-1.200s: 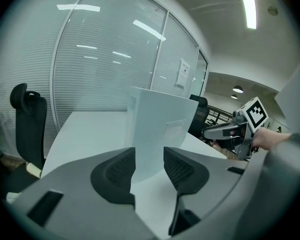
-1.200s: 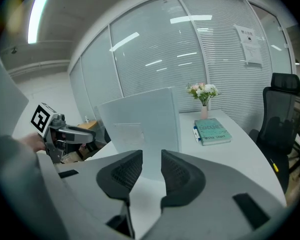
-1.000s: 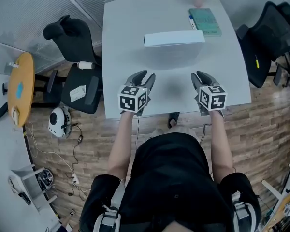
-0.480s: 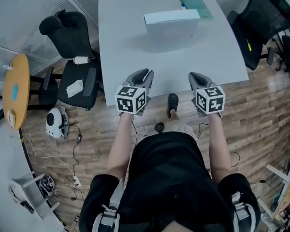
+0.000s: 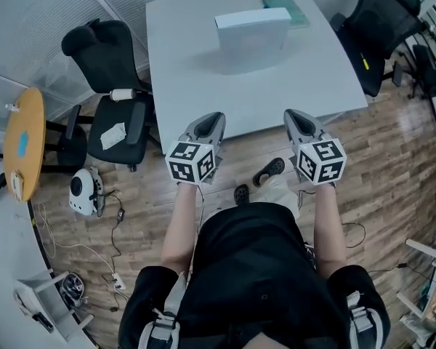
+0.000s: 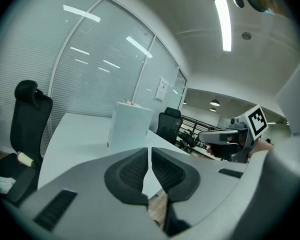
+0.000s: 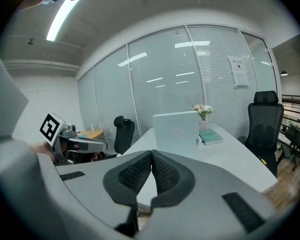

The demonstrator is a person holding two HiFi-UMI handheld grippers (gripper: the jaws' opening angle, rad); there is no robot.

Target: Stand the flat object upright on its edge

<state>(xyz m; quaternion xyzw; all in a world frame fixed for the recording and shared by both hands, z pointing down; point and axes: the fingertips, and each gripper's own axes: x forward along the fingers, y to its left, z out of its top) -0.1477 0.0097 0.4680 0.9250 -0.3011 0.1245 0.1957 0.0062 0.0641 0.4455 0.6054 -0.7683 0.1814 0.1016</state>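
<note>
White flat object (image 5: 252, 31) upright on table (image 5: 203, 86), flowers (image 7: 203, 109) in vase (image 7: 204, 123)

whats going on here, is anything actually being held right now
Nothing is being held. The person has a gripper in each hand, and both the left gripper and the right gripper hover empty by the near edge of the white table, well short of the flat white object. That object already stands upright on its edge towards the far side of the table. The right jaws are shut; the left jaws have just been closing, with nothing between them.
</note>
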